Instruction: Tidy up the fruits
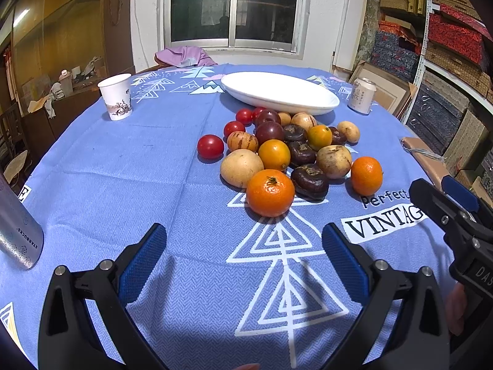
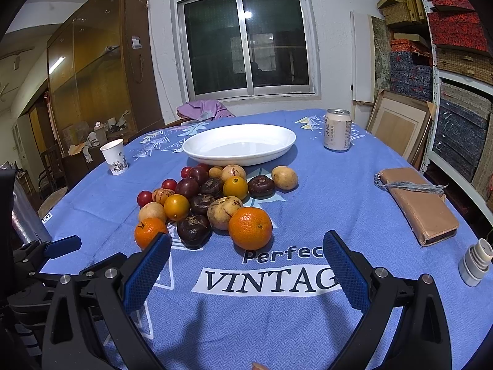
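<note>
The left gripper point(image 1: 243, 257) is released, its blue-padded jaws spread wide and empty above the blue patterned cloth point(image 1: 123, 169) covering the bench. The right gripper point(image 2: 246, 262) is likewise released and holds nothing; it hangs over the printed lettering on the cloth.

The fruit pile point(image 1: 289, 151) lies loose on the cloth near the bench's middle, just in front of the white oval dish point(image 1: 279, 92), which holds no fruit. Pile contents: two mandarins at the near edge, one point(image 1: 270, 192) straight ahead of the left gripper and one point(image 2: 250, 223) straight ahead of the right gripper; small red tomatoes point(image 1: 210, 146) on the left flank; dark purple plums point(image 1: 269, 132); tan round fruits point(image 1: 242, 168); dark brown wrinkled pieces point(image 1: 309, 181); two yellow-orange fruits point(image 1: 274, 154).

A paper cup point(image 1: 116, 96) stands well left of the dish. A drink can point(image 2: 337, 129) stands upright to the dish's right. A brown wallet-like case point(image 2: 419, 205) lies at the right edge of the bench.
</note>
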Motion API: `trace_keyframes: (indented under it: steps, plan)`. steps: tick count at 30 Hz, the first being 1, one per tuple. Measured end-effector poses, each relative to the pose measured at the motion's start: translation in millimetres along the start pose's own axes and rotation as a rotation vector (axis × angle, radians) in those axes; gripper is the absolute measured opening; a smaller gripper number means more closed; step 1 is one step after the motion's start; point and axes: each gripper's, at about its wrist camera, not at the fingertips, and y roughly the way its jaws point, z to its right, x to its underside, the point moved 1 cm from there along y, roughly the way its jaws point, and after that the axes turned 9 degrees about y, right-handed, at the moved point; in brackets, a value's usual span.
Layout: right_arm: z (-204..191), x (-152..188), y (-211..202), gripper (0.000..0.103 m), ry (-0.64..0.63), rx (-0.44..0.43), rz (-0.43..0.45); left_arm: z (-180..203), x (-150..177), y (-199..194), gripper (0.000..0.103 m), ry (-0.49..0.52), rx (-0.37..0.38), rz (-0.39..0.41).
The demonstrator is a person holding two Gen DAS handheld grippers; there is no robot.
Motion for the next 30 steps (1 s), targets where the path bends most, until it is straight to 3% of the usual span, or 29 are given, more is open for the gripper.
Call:
trace_keyframes:
  steps: [30]
  plan:
    - [3.3,1.1,-0.3,0.1,0.009,-0.035,-0.003,0.1,0.2,0.8,0.099,0.001,-0.001,-0.005]
